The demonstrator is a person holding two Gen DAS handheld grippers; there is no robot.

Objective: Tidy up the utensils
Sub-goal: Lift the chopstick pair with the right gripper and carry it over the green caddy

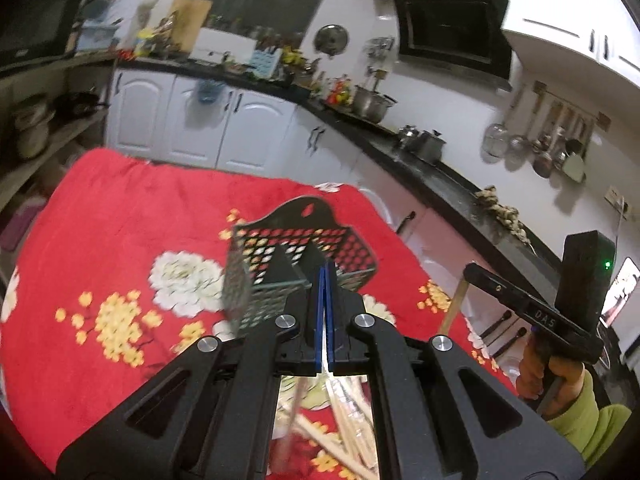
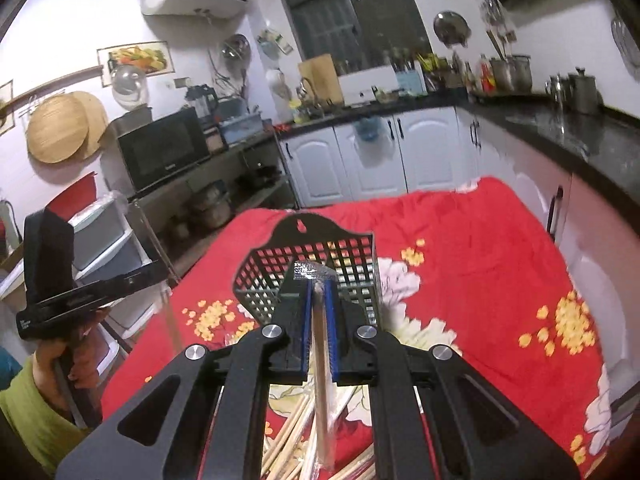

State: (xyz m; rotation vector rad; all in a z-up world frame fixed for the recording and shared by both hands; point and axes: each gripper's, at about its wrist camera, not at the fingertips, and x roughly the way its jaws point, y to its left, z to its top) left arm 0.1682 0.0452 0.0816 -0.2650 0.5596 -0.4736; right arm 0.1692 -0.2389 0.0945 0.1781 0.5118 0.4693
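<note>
A black mesh utensil basket (image 2: 320,276) stands upright on the red flowered cloth (image 2: 500,248), its hanging tab at the back and its open top facing up. Just in front of it the right gripper (image 2: 318,280) is clamped on a wrapped chopstick (image 2: 322,360), the blue pads (image 2: 330,320) pressed against its sides, the crinkled clear end of the wrapper poking out past the fingertips and the rest hanging down below the jaws. Under it, on the cloth, lies a loose heap of pale wooden chopsticks (image 2: 288,440), crossing one another. The left gripper (image 1: 325,276) hangs over the near rim of the same basket (image 1: 304,248) with its blue pads (image 1: 320,312) pressed flat together; I can see nothing between them from above, though a thin pale stick (image 1: 294,412) blurs below the jaws, and whether it is caught there I cannot tell. A hand (image 1: 560,376) in a green sleeve (image 1: 592,428) grips the right tool at the cloth's edge. Around the table run white cabinets (image 2: 372,156), a dark counter (image 2: 580,132) with steel pots (image 2: 512,72), and a microwave (image 2: 160,152) on a shelf.
</note>
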